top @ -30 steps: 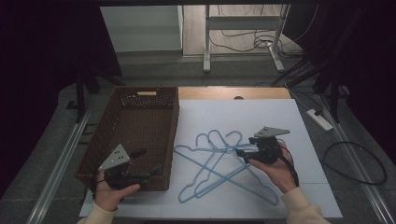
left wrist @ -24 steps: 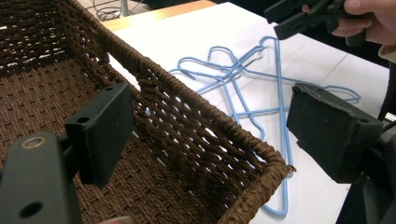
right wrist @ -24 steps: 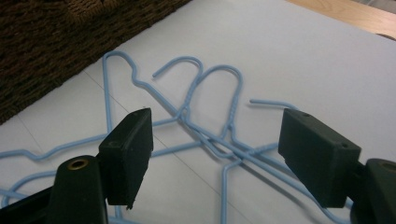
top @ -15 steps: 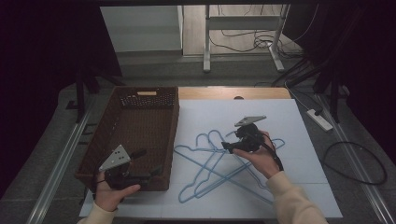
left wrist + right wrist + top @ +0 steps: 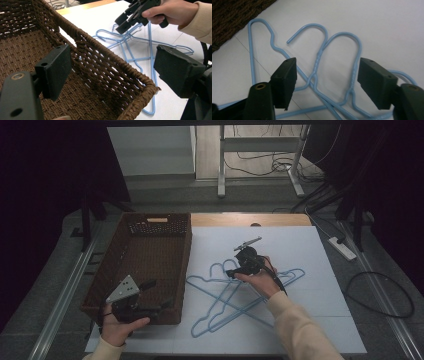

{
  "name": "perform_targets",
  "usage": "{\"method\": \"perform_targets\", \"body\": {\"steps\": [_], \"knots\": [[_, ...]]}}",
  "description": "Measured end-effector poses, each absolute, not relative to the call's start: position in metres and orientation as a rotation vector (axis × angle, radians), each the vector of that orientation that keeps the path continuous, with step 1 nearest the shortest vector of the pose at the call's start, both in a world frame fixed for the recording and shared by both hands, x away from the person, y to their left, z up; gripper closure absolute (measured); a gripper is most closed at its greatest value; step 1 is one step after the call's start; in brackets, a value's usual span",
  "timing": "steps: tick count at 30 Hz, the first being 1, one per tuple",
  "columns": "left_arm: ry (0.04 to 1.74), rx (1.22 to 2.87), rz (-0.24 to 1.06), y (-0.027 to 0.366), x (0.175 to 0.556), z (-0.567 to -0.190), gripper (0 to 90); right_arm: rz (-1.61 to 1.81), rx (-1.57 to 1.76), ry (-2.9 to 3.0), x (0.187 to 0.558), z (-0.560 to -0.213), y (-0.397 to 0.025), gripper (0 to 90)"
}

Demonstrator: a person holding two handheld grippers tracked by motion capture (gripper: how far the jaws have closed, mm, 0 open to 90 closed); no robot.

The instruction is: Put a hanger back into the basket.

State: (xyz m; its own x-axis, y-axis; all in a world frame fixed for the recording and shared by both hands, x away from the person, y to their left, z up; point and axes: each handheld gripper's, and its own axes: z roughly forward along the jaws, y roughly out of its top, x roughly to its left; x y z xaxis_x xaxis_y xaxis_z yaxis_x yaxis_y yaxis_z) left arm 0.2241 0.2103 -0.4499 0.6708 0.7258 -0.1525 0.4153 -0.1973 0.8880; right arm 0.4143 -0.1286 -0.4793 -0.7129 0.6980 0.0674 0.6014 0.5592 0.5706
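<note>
- Holding station at the near corner of the brown wicker basket [image 5: 150, 265], the left gripper [image 5: 159, 295] has its jaws spread wide, one inside the basket wall and one outside, gripping nothing.
- Blue wire hangers [image 5: 235, 295] lie overlapped on the white table sheet [image 5: 300, 245], just beside the basket.
- Farther out, the right gripper [image 5: 231, 272] is poised directly above the hanger hooks [image 5: 322, 37], jaws apart on either side of them, not pinching any wire.
</note>
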Motion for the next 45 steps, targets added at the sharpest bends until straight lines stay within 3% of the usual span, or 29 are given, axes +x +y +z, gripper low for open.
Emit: {"method": "perform_targets", "body": {"steps": [17, 28, 29, 45], "knots": [[0.905, 1.833, 0.349, 0.209, 0.225, -0.451, 15.6, 0.712, 1.135, 2.689, 0.43, -0.499, -0.101, 53.8], [0.91, 1.828, 0.357, 0.21, 0.225, -0.452, 15.7, 0.625, 1.218, 2.645, 0.431, -0.506, -0.091, 75.9], [0.91, 1.826, 0.361, 0.21, 0.224, -0.451, 15.8, 0.631, 1.257, 2.638, 0.431, -0.506, -0.091, 82.1], [0.911, 1.816, 0.374, 0.21, 0.223, -0.45, 16.3, 0.822, 1.295, 2.583, 0.416, -0.475, -0.101, 86.5]]}}
